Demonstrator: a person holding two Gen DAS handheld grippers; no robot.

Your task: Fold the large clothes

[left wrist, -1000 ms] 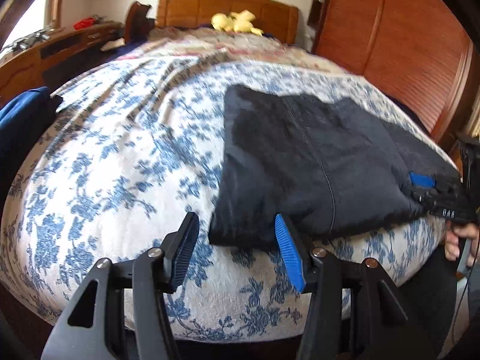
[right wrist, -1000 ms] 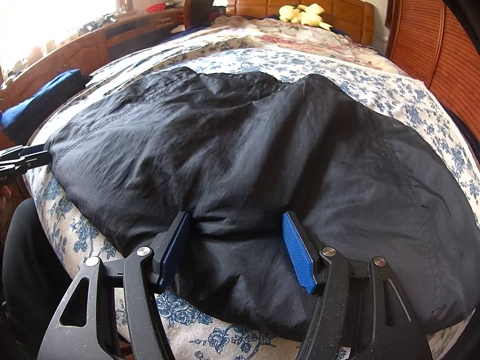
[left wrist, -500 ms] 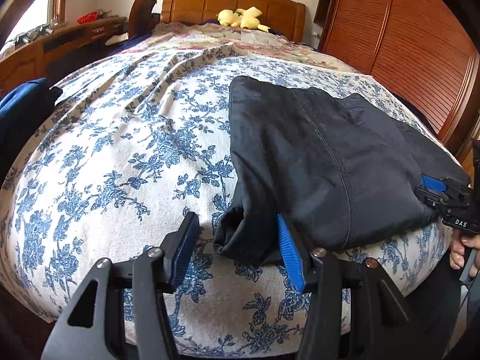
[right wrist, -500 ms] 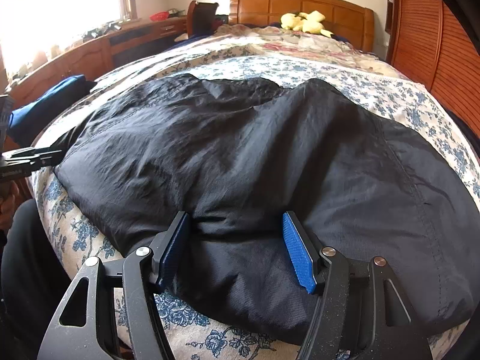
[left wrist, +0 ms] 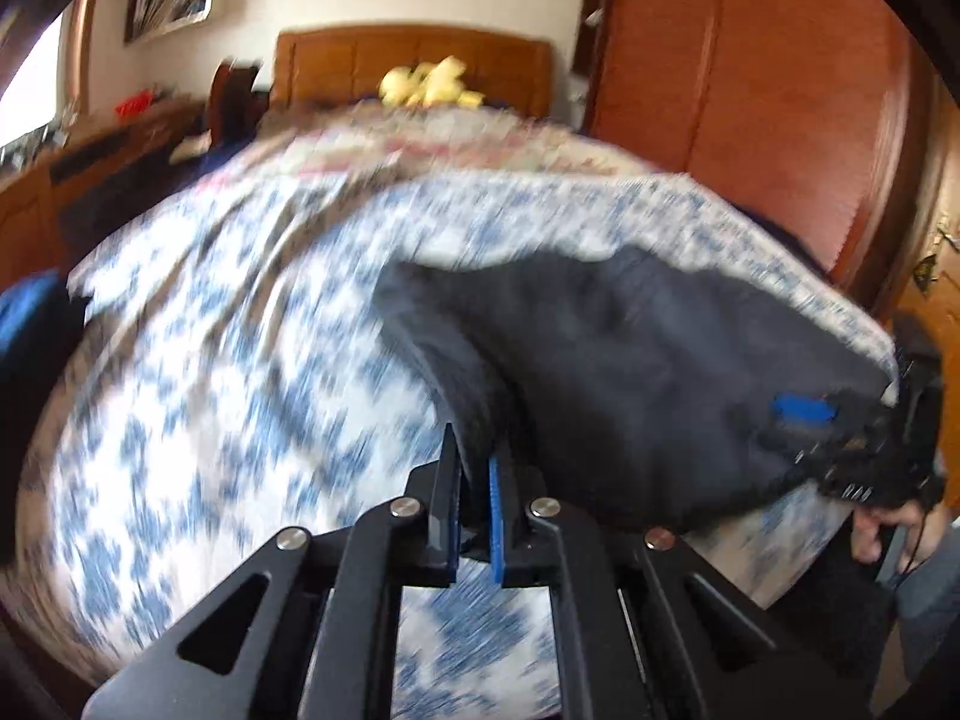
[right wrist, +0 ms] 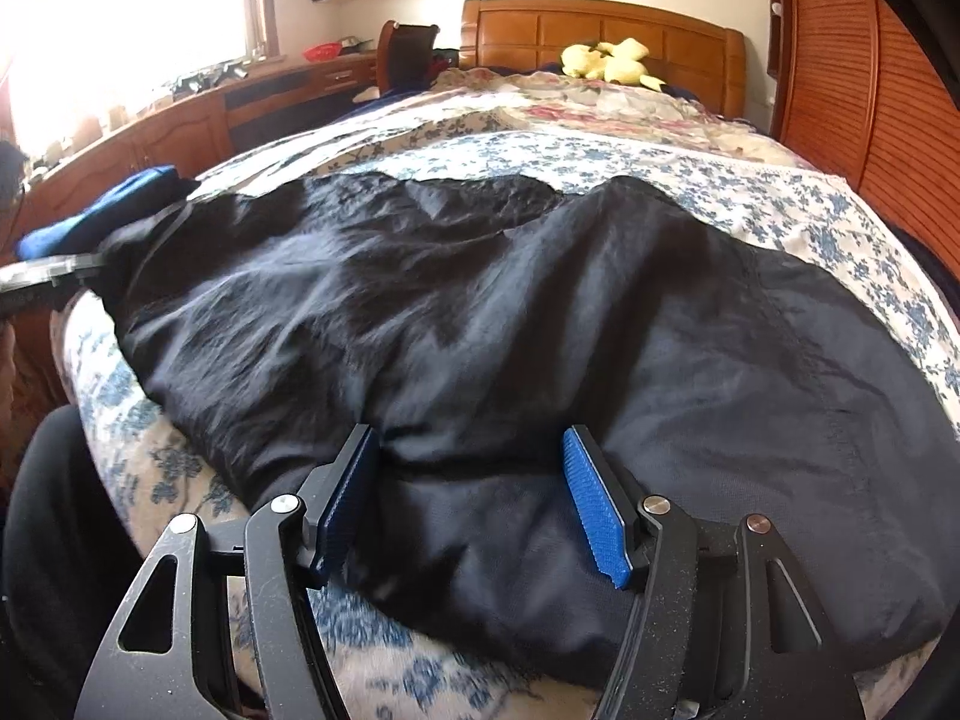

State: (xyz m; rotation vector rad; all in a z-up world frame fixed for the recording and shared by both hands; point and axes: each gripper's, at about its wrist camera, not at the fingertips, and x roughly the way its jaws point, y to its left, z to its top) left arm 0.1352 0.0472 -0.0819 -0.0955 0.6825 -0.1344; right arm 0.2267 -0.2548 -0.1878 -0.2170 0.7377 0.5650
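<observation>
A large black garment (right wrist: pixel 480 312) lies spread over the blue-flowered bedspread (right wrist: pixel 690 180). In the left wrist view my left gripper (left wrist: pixel 474 450) is shut on the near left corner of the black garment (left wrist: pixel 630 372) and holds that corner raised off the bed. At the garment's near right edge my right gripper (right wrist: pixel 474 450) straddles a bulge of cloth. Its jaws are closing, and the blue pads (right wrist: pixel 594 510) stand apart with the cloth between them. From the left wrist the right gripper (left wrist: pixel 840 420) shows at the garment's far side. The left gripper (right wrist: pixel 48 276) appears at the left edge of the right wrist view.
A yellow plush toy (right wrist: pixel 612 60) sits by the wooden headboard. A wooden wardrobe (left wrist: pixel 750 90) stands along the right of the bed, a desk (right wrist: pixel 180 126) under the window on the left. A blue cloth (right wrist: pixel 108 210) lies at the bed's left edge. A person's hand (left wrist: pixel 882 528) holds the right gripper.
My left gripper has shut on the garment's corner and risen with it, pulling the cloth up. The right gripper has stayed in place with its jaws slightly narrower.
</observation>
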